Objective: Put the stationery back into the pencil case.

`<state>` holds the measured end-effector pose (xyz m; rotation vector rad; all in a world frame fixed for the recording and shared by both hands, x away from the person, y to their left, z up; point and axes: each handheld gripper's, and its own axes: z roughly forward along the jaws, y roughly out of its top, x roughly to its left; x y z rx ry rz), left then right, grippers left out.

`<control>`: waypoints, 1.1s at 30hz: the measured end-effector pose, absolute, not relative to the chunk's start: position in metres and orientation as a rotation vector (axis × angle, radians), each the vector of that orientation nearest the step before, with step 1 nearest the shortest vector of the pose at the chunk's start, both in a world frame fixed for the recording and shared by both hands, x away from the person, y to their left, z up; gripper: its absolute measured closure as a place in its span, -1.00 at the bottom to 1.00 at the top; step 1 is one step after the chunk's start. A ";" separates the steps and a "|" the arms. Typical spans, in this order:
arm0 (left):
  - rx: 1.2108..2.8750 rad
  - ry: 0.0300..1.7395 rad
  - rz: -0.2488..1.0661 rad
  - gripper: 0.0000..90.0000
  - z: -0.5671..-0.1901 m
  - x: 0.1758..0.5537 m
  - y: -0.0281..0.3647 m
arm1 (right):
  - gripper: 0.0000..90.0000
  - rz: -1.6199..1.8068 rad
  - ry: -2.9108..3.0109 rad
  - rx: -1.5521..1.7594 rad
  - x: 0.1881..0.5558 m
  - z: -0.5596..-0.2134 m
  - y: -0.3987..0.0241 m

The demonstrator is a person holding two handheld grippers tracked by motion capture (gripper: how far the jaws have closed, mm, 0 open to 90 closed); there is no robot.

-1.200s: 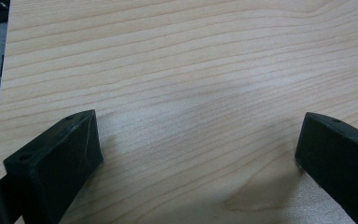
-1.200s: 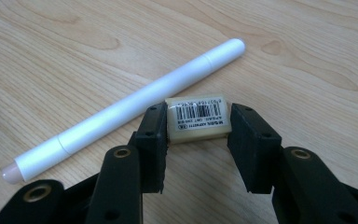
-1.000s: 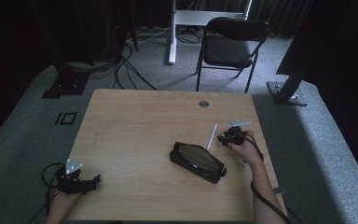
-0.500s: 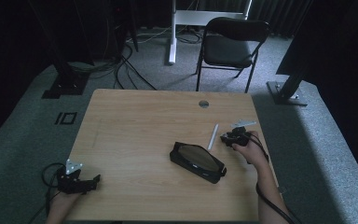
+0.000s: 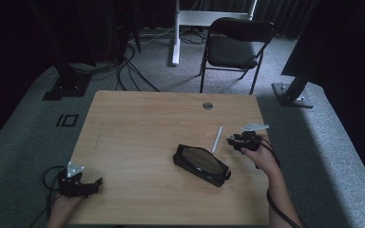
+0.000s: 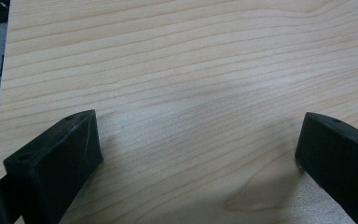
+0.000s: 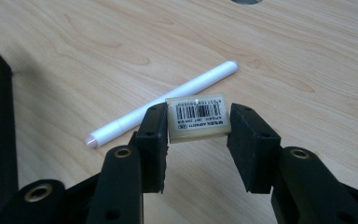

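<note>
In the high view, the right gripper [image 5: 237,141] is near the right edge of the table [image 5: 138,128], and the open black case [image 5: 201,164] lies just to its left and a little nearer to the person, with its long axis going from far-left to near-right. A white pen [image 5: 217,138] lies between them, pointing mostly far to near. The left gripper [image 5: 81,185] rests at the near-left corner, well apart from the case, so the right hand is clearly closer. In the left gripper view, its jaws stand wide apart over bare wood and hold nothing. In the right gripper view, the jaws are partly closed on a small eraser [image 7: 198,118] with a barcode label, held above the table; the pen lies just beyond it.
</note>
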<state>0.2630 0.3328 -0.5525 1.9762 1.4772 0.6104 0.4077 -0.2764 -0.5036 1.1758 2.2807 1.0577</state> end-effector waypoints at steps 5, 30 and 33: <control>1.976 1.478 0.610 -0.99 -0.553 0.263 0.333 | 0.30 1.081 2.274 1.165 0.403 -0.498 -0.280; 1.976 1.477 0.610 -0.99 -0.553 0.263 0.333 | 0.29 1.207 2.291 0.992 0.392 -0.459 -0.255; 1.976 1.477 0.610 -0.99 -0.553 0.263 0.333 | 0.29 1.226 2.296 0.955 0.389 -0.451 -0.251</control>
